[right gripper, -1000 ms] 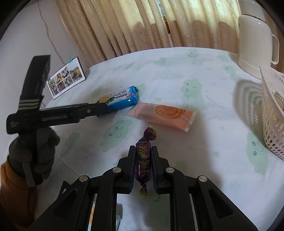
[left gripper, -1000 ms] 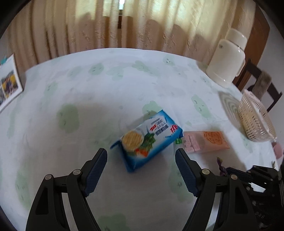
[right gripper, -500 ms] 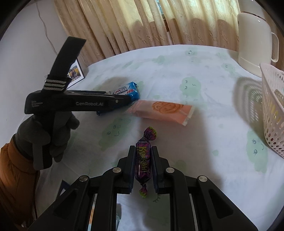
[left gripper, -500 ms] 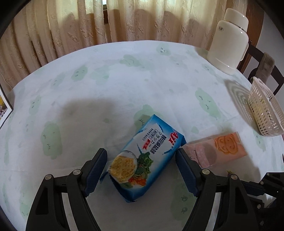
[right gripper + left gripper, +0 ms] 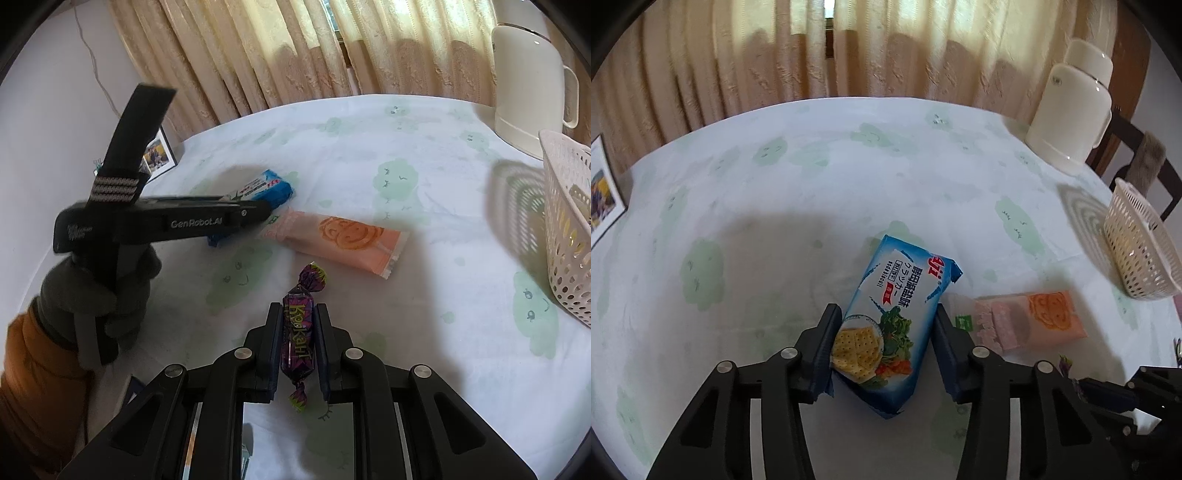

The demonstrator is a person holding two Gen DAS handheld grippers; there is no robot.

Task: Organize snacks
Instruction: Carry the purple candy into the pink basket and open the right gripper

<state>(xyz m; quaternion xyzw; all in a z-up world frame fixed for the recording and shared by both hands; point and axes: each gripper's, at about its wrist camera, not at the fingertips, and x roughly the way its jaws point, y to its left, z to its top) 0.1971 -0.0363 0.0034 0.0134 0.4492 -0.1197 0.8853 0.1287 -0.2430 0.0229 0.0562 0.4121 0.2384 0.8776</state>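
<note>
A blue soda-cracker pack lies on the table, and my left gripper is shut on its near half, a finger pressed against each long side. The pack also shows in the right wrist view, partly hidden behind the left gripper. My right gripper is shut on a purple wrapped candy and holds it just above the cloth. A pink-orange snack packet lies flat between the two grippers; it also shows in the left wrist view.
A white perforated basket stands at the right table edge, seen too in the left wrist view. A cream thermos jug stands at the back right. A framed photo stands at the left edge. Curtains hang behind the table.
My left gripper has moved forward over the blue cracker pack and closed on it. My right gripper has stayed still with the candy in it.
</note>
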